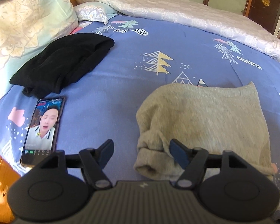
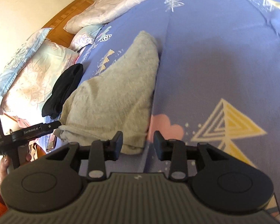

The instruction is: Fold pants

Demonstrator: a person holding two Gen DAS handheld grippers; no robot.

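Grey pants (image 1: 205, 123) lie folded in a compact bundle on the blue patterned bedspread (image 1: 140, 85). My left gripper (image 1: 141, 152) is open and empty, just above the bundle's near left corner. In the right wrist view the same grey pants (image 2: 113, 97) lie ahead and to the left. My right gripper (image 2: 138, 144) is open and empty at the bundle's near right corner. The left gripper's body (image 2: 28, 130) shows at the left edge, held by a hand.
A black folded garment (image 1: 63, 65) lies at the far left, with a lit phone (image 1: 43, 128) in front of it. Pillows (image 1: 24, 29) and a white quilt (image 1: 177, 13) line the back. The wooden bed edge (image 1: 0, 183) is near left.
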